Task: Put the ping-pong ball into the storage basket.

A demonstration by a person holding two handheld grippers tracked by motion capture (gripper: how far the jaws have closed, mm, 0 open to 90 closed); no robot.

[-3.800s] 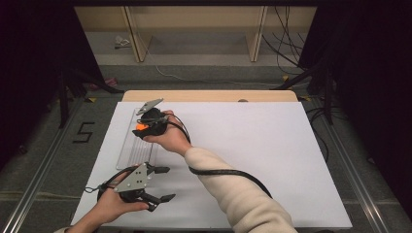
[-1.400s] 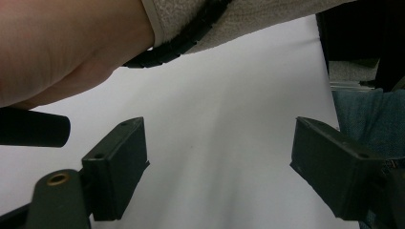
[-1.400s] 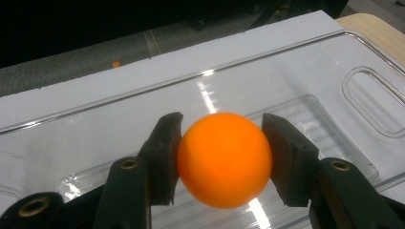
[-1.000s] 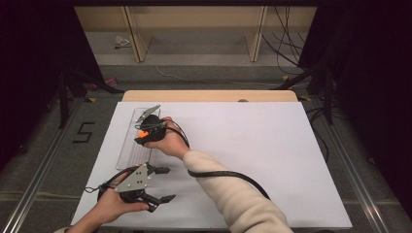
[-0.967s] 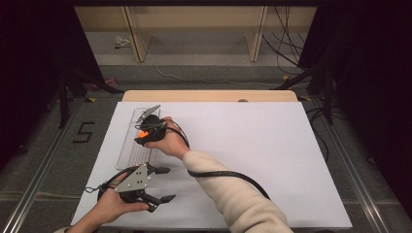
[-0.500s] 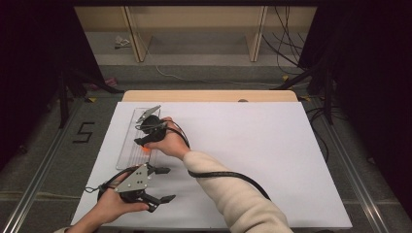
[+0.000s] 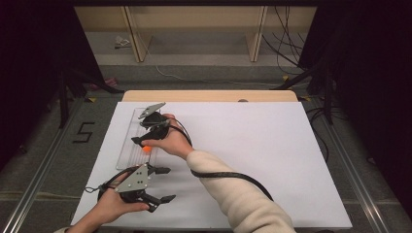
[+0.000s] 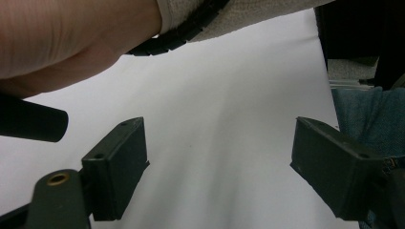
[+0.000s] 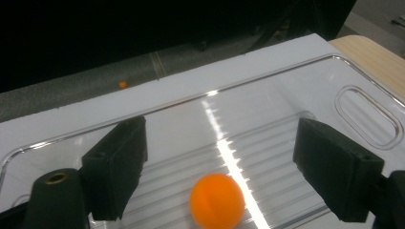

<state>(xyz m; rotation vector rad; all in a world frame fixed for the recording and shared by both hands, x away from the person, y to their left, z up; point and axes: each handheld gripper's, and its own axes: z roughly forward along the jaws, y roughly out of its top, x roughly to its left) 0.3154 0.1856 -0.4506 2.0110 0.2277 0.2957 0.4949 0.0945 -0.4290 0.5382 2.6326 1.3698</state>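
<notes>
**Right gripper view: jaws spread above the ball**

Right gripper view shows my right gripper [image 9: 219,167] released, its jaws wide apart, the orange ball [image 9: 217,199] low in the frame between them, resting on the clear ribbed tray [image 9: 363,112]. At lower left of the high view, my left gripper [image 7: 163,184] sits released over the white table sheet [image 7: 272,145].

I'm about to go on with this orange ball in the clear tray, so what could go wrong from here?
The orange ball lies loose between the open right gripper; it may roll along the ribbed clear tray. The tray sits by the table's left edge, so a nudge might push it off.
</notes>
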